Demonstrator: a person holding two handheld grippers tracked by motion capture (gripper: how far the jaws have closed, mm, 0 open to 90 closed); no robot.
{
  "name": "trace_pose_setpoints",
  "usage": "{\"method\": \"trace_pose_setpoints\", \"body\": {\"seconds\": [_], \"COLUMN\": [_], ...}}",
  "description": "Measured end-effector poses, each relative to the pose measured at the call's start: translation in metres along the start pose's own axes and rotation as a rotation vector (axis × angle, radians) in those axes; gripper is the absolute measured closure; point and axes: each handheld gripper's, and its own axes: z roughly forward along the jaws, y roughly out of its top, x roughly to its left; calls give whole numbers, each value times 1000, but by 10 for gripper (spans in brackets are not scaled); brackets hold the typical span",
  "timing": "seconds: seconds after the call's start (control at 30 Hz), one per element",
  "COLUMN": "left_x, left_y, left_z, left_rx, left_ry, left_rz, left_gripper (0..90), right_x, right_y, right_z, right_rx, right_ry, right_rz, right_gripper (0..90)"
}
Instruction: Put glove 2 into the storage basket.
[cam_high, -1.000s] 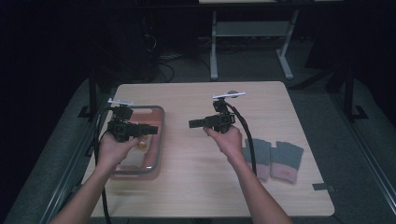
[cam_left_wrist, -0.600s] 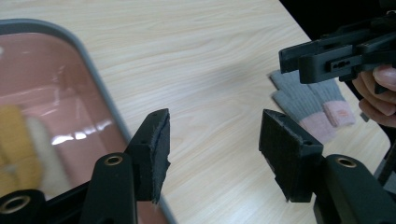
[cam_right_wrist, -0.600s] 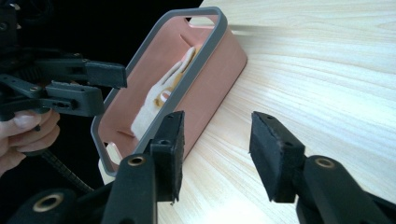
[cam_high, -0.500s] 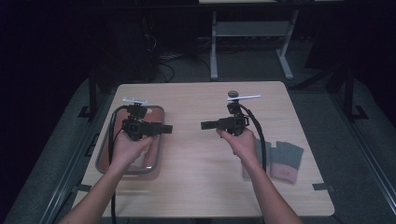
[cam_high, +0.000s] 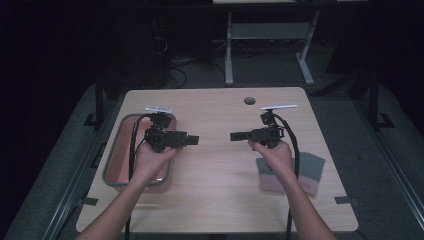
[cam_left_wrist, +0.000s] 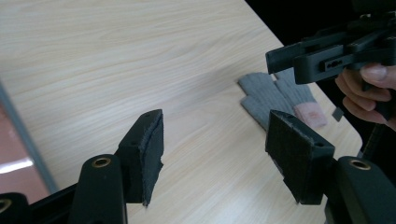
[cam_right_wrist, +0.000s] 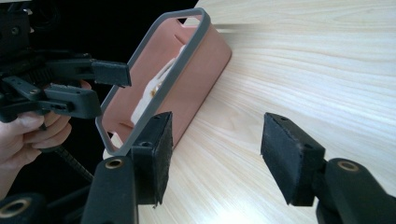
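High view looks down on my two hands held over the wooden table (cam_high: 220, 180), my left gripper (cam_high: 192, 140) and right gripper (cam_high: 235, 135) pointing at each other with bare wood between them. My left hand (cam_high: 150, 160) hangs over the pink tray (cam_high: 114, 155) by the table's left edge; my right hand (cam_high: 272, 155) partly covers the grey gloves (cam_high: 310, 167) near the right edge. Left gripper view adds what that view hides: my jaws have just been opening and stand well apart with nothing between them, and beyond them the gloves (cam_left_wrist: 275, 95) lie flat, one with a pink cuff. Right gripper view shows my right jaws likewise just opening, empty, and the tray (cam_right_wrist: 187, 60) holding something white, too unclear to name.
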Motion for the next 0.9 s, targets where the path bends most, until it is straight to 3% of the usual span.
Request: {"method": "trace_pose_setpoints", "body": {"seconds": [0.17, 0.47, 0.57, 0.73, 0.9], "left_x": [-2, -9, -13, -16, -20], "left_y": [1, 0, -1, 0, 0], "left_z": [6, 21, 28, 40, 51], "left_rx": [-12, -6, 5, 26, 46], "left_ry": [-14, -53, -63, -99, -101], "left_rz": [-20, -11, 4, -10, 1], "left_gripper": [361, 325, 315, 310, 301], "right_x": [-10, -23, -29, -36, -45], "right_y": [-5, -14, -16, -20, -25], "right_z": [-13, -28, -34, -41, -49], "right_rx": [-2, -22, -13, -2, -5], "right_ry": [0, -16, -14, -30, -50], "right_rz": [11, 5, 12, 12, 32], "right_gripper": [407, 379, 364, 355, 352]}}
